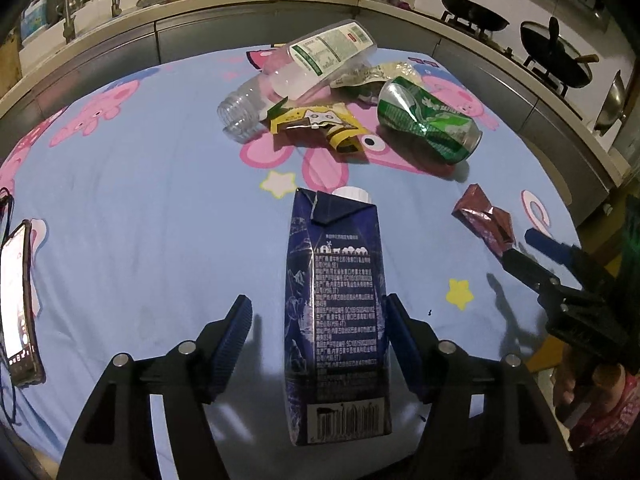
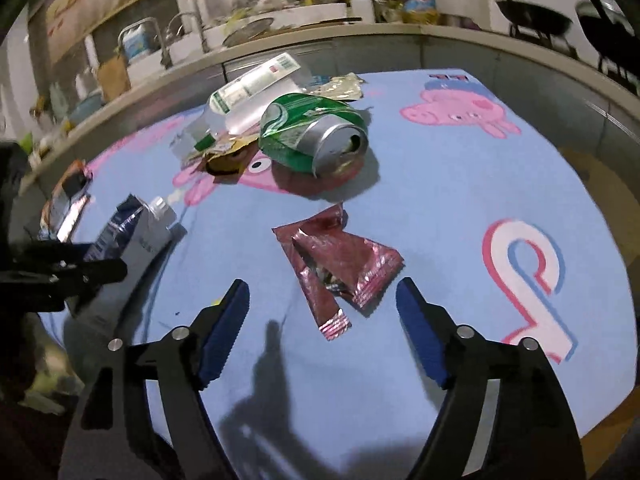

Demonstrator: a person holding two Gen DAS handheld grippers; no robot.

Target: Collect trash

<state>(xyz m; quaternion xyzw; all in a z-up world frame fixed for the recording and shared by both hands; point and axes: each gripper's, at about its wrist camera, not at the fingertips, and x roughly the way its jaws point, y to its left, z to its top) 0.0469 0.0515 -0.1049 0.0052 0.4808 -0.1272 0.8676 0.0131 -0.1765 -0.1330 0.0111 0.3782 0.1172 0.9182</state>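
A dark blue milk carton (image 1: 336, 316) with a white cap lies on the blue cartoon cloth between the fingers of my left gripper (image 1: 320, 304), which is open; its right pad is near the carton's side, its left pad stands apart. The carton also shows in the right wrist view (image 2: 132, 232). My right gripper (image 2: 322, 286) is open and empty, just before a crumpled maroon foil wrapper (image 2: 340, 264), also seen in the left wrist view (image 1: 486, 220). Farther back lie a crushed green can (image 2: 312, 136), clear plastic bottles (image 1: 304, 68) and a yellow-brown wrapper (image 1: 316, 122).
A phone (image 1: 18, 304) lies at the table's left edge. The right gripper's arm (image 1: 560, 276) reaches in from the right in the left wrist view. A kitchen counter with a sink (image 1: 80, 4) and woks on a stove (image 1: 556, 52) curves behind the table.
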